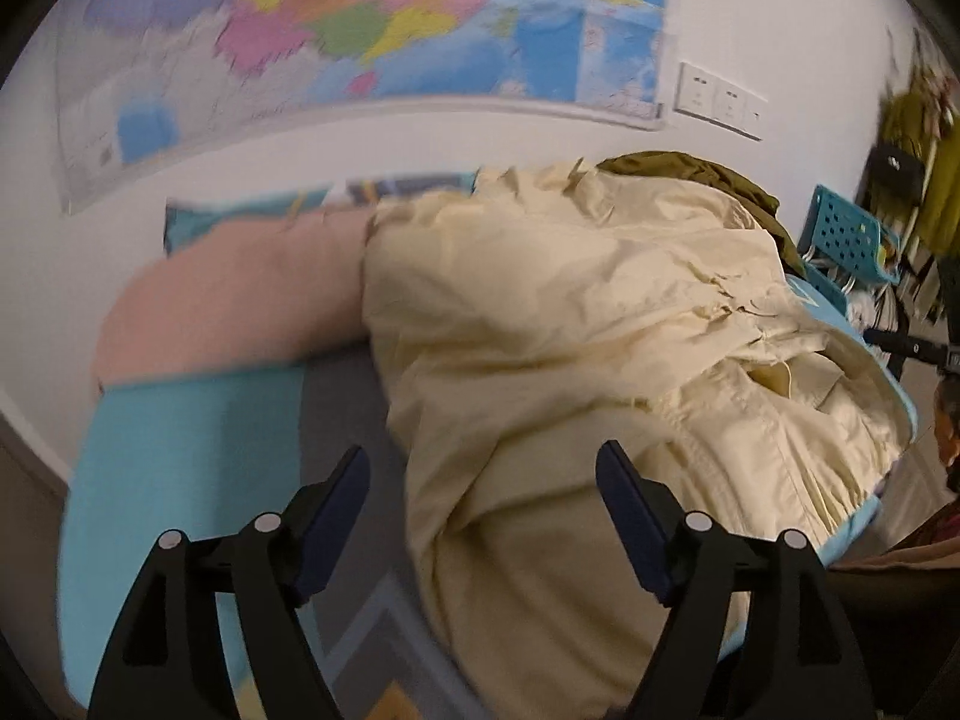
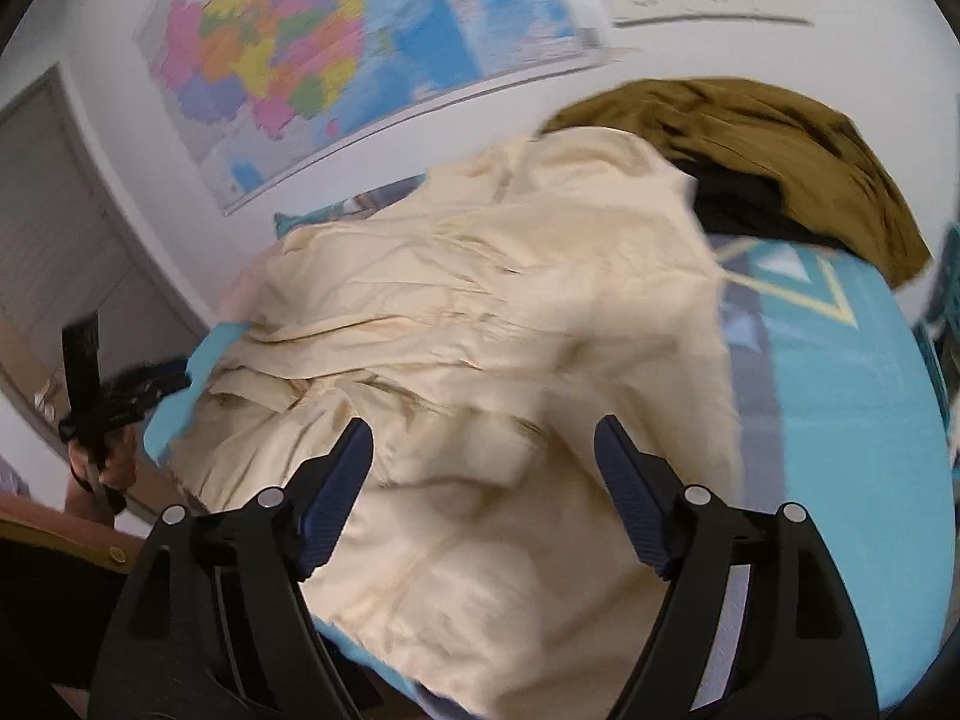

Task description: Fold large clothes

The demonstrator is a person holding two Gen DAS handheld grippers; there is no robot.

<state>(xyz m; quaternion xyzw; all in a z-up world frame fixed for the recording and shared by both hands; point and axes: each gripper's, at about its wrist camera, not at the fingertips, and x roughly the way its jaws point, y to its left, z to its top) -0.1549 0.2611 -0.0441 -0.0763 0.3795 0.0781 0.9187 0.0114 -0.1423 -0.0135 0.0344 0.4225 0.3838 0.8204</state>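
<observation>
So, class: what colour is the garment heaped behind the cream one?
Olive-brown garment, clearest in the right wrist view.

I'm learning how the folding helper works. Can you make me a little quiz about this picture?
1. True or false: the left claw is squeezed shut on the cream jacket.
2. What lies beyond the cream jacket, near the wall? A) olive-brown garment B) red towel C) striped socks
3. Fill in: the poster on the wall is a colourful ____.

Key: 1 false, both claws, including the right claw, are open and hold nothing. 2 A. 3 map.
</observation>
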